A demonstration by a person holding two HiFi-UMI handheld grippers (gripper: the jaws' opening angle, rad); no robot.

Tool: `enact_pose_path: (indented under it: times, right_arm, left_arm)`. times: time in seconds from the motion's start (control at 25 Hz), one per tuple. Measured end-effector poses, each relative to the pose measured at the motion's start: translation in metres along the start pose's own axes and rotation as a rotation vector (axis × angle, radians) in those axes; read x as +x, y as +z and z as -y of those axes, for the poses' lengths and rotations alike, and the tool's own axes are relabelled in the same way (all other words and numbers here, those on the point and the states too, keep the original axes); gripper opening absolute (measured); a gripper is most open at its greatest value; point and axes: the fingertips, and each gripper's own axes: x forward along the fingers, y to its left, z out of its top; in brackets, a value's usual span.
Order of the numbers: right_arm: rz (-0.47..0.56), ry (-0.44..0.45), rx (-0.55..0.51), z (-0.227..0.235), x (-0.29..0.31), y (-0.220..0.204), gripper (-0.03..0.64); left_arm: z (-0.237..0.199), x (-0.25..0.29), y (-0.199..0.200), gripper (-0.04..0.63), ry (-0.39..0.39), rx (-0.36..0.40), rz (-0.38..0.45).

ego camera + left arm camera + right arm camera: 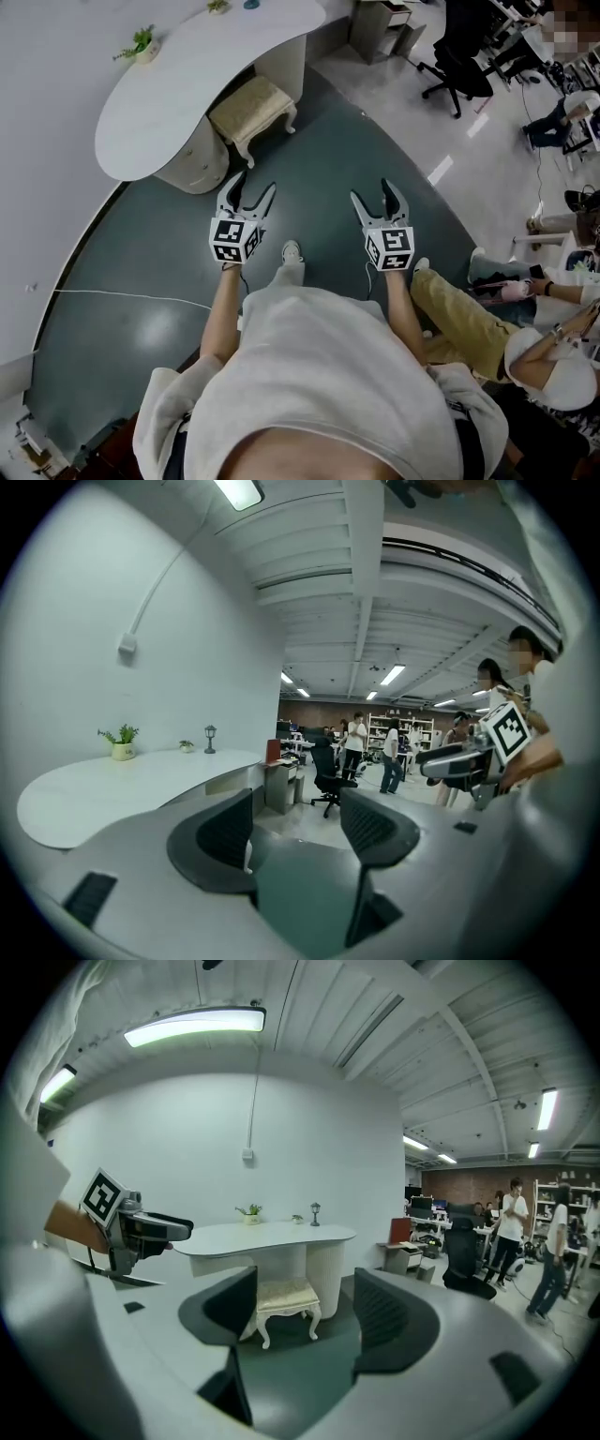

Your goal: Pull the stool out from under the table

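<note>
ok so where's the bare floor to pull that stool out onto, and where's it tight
Bare: the dark green floor between the cream cushioned stool with white legs and the open left gripper and right gripper. Tight: the stool's nook under the white curved table, flanked by its supports. A seated person in tan trousers crowds the right side.

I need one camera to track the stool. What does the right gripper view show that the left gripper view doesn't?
Only the right gripper view shows the stool, tucked partly under the table, plus the left hand-held gripper. Only the left gripper view shows the right hand-held gripper. Both show the table top, its potted plant and open, empty jaws.
</note>
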Motion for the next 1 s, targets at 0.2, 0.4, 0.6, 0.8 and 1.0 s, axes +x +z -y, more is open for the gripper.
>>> enact_pose_path:
  times: [0.2,0.4,0.6,0.8,1.0]
  right_arm:
    - [-0.008,-0.032,-0.003,0.017,0.056,0.019,0.304]
    - [-0.008,-0.059,0.0,0.036,0.097,0.031,0.301]
    - [-0.031,-0.077,0.012,0.055,0.118,0.025,0.299]
    - [-0.039,-0.084,0.024,0.086,0.141,0.022,0.298]
    - [-0.045,-0.083,0.048,0.13,0.174,0.016,0.296]
  left_arm:
    - [-0.042,0.054,0.018,0.273,-0.029,-0.002,0.002]
    - [-0.065,0.1,0.031,0.273,-0.06,0.006,0.004]
    - [-0.071,0.135,0.034,0.273,-0.09,0.012,-0.013]
    - [-0.07,0.175,0.032,0.273,-0.107,0.013,-0.04]
    - [-0.068,0.229,0.039,0.273,-0.107,0.024,-0.058]
